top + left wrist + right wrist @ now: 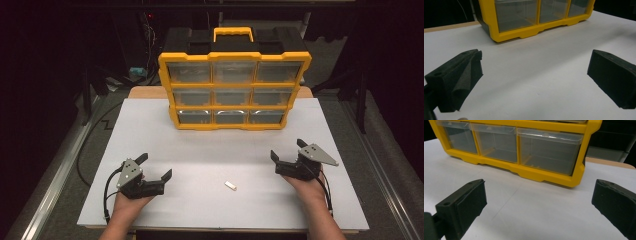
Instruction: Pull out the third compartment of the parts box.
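Observation:
A yellow and black drawer cabinet [233, 85] with clear drawers in three rows stands at the back of the white table top [200, 150]; all drawers look closed. A small white piece [230, 186] lies on the table near the front, between the two hands. My left gripper [155, 166] rests at the front left, open, nothing between its jaws. My right gripper [287, 149] rests at the front right, open and empty too. The cabinet's bottom row [536, 15] lies ahead of the left gripper [534, 75]. The same row [524, 147] faces the right gripper [539, 205].
The white board lies on a wooden table [145, 92] with metal rails [50, 185] along both sides. Black cables [85, 150] trail on the floor at the left. Dark equipment stands behind the cabinet.

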`<action>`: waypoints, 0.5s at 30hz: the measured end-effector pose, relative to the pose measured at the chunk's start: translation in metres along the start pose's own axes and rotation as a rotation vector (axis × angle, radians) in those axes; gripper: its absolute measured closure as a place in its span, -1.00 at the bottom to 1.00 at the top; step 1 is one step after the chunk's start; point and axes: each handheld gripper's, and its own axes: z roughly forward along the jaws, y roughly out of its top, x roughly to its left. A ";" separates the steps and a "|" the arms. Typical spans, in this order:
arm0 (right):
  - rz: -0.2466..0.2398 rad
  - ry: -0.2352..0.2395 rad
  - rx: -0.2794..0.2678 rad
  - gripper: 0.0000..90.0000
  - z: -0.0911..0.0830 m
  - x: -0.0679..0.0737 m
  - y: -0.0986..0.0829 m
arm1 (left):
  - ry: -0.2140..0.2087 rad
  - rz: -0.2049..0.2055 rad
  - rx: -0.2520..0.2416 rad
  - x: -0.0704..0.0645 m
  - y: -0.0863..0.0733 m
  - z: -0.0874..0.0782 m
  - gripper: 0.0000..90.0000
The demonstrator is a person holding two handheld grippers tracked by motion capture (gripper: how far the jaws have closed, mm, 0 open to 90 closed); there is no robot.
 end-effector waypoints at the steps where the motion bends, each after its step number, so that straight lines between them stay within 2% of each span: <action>1: -0.007 0.000 -0.002 -0.99 0.006 0.000 0.002 | -0.002 0.000 0.002 0.000 0.000 0.000 -0.98; 9: -0.023 -0.010 0.023 -0.99 0.029 -0.002 0.010 | -0.008 0.006 0.002 -0.001 0.000 0.000 -0.97; 15: -0.028 -0.029 0.023 -0.99 0.024 -0.003 0.011 | -0.008 0.007 0.003 -0.001 -0.001 0.000 -0.97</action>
